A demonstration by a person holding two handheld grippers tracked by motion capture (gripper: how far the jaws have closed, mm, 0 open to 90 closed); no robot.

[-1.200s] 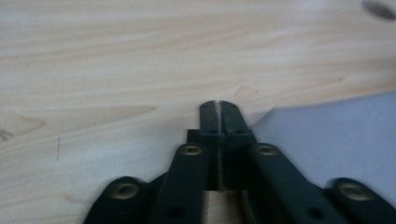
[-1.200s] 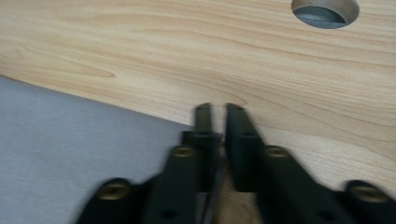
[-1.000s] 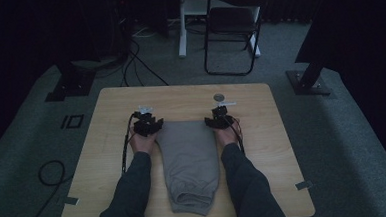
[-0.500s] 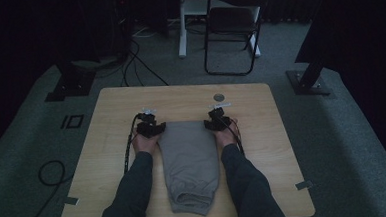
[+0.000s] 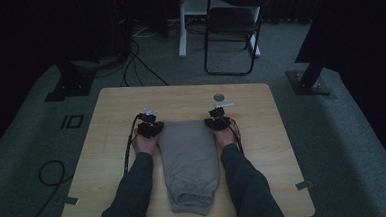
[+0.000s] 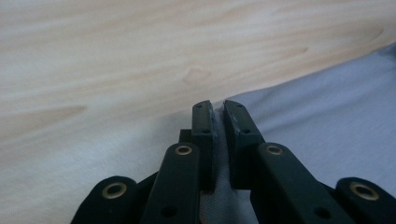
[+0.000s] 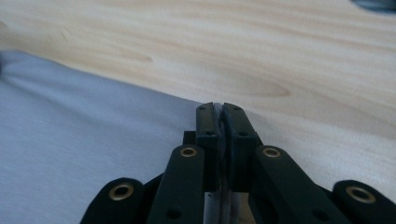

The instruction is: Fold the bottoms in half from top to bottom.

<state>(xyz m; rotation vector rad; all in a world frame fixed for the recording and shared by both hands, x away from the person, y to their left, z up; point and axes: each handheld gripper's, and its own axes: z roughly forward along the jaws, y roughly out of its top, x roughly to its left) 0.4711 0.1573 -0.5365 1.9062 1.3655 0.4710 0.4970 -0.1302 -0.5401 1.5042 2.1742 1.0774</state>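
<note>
A folded grey garment [image 5: 191,163] lies lengthwise in the middle of the light wooden table [image 5: 111,108]. My left gripper [image 5: 151,127] sits at the garment's far left corner, and its jaws have just been closing. They are now shut on the grey cloth [image 6: 322,107], a fold of which is pinched between the pads at my left gripper [image 6: 218,108]. My right gripper [image 5: 216,121] is at the far right corner. Its jaws have also just closed, and my right gripper [image 7: 218,108] is shut on the cloth edge [image 7: 84,140].
A small round grey disc [image 5: 219,96] lies on the table beyond the right gripper. Behind the table stand a dark folding chair [image 5: 232,31] and a white stand [image 5: 182,24]. Cables [image 5: 138,61] trail on the grey carpet at far left.
Both grippers have closed on the far corners of the garment. The left hand has shifted slightly inward toward the cloth. The right hand has stayed where it was.
</note>
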